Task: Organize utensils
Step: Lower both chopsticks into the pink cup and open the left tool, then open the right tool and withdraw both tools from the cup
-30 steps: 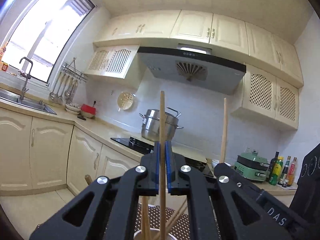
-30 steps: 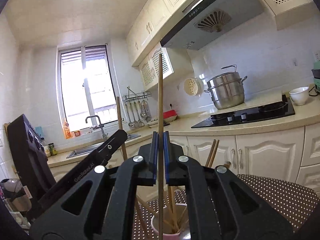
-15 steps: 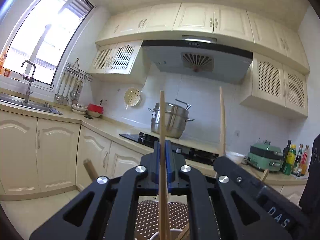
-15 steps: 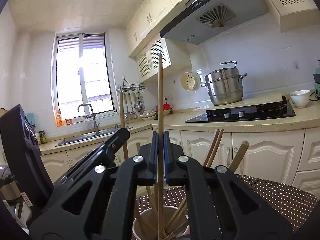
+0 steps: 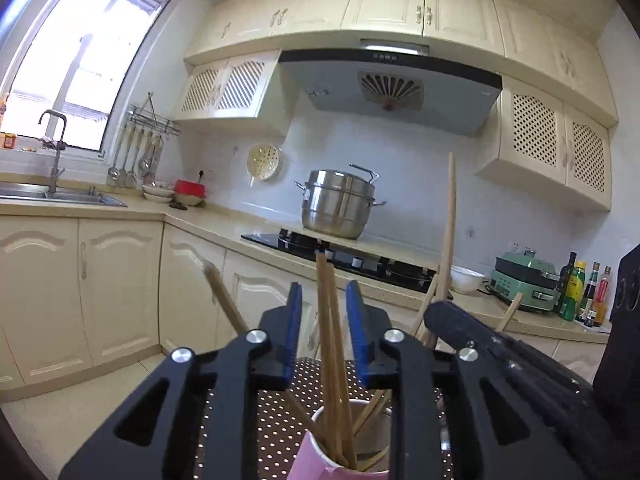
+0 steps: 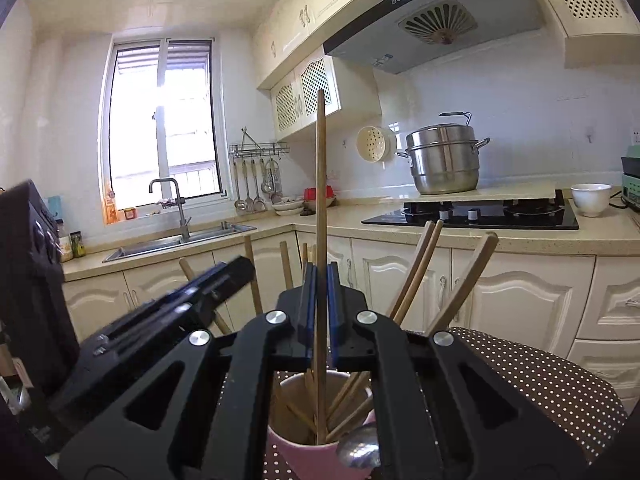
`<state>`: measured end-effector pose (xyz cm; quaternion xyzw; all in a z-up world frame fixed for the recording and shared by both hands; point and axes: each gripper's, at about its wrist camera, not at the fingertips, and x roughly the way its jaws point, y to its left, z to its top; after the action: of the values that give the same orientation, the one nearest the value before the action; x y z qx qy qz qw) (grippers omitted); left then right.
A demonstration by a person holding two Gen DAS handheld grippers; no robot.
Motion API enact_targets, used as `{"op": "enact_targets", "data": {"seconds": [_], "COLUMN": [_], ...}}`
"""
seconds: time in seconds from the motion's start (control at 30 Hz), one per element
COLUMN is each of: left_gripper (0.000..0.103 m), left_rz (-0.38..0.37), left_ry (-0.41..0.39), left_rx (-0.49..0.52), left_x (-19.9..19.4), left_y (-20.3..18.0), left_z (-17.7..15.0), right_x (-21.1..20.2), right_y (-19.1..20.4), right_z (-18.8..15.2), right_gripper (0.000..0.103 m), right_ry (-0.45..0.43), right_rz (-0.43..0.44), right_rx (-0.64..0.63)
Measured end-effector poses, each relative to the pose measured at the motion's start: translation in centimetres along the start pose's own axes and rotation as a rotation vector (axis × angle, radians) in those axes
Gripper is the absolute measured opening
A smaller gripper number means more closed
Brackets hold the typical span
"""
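Observation:
A pink cup [image 5: 316, 462] stands on a brown dotted cloth and holds several wooden chopsticks. My left gripper [image 5: 325, 300] is open above it; two chopsticks [image 5: 330, 332] stand free between its blue pads, their lower ends in the cup. My right gripper [image 6: 320, 280] is shut on one upright chopstick [image 6: 320, 168] whose lower end reaches into the cup [image 6: 304, 456]. Other chopsticks [image 6: 416, 268] lean out of the cup to the right. A metal spoon bowl [image 6: 360, 450] shows at the cup's rim. The right gripper's body [image 5: 500, 352] shows in the left wrist view.
The dotted cloth [image 6: 540, 376] covers the surface under the cup. Behind are cream cabinets, a counter with a black hob [image 6: 472, 212], a steel steamer pot [image 5: 340, 204], a white bowl [image 6: 590, 198], a sink [image 6: 176, 240] and bottles [image 5: 580, 292].
My left gripper has opened and let go of its chopstick, which has dropped into the cup. Both grippers have come down toward the cup. The right gripper stays shut on its chopstick.

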<state>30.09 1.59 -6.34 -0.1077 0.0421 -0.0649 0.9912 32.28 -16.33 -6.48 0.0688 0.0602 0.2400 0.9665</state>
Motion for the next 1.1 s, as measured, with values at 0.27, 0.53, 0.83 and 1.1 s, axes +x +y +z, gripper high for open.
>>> {"op": "enact_targets", "data": {"seconds": [0.27, 0.53, 0.83, 1.1], "left_gripper": [0.034, 0.049, 0.064, 0.069], "left_rz": [0.135, 0.237, 0.228, 0.209], "left_ry": [0.042, 0.181, 0.228, 0.237], "left_rx": [0.066, 0.091, 0.049, 0.052], "left_x": [-2.6, -3.1, -5.9, -8.2], "left_y": [0.8, 1.7, 3.7, 4.6], "left_z": [0.3, -0.2, 0.2, 0.6], "right_x": [-0.2, -0.2, -0.3, -1.0], "right_y": [1.3, 1.5, 3.0, 4.3], "right_z": [-1.5, -2.9, -3.3, -3.1], "right_gripper": [0.006, 0.006, 0.006, 0.011], "right_ry": [0.075, 0.154, 0.185, 0.191], "right_rz": [-0.031, -0.055, -0.078, -0.090], "right_rx": [-0.031, -0.031, -0.110, -0.137]}}
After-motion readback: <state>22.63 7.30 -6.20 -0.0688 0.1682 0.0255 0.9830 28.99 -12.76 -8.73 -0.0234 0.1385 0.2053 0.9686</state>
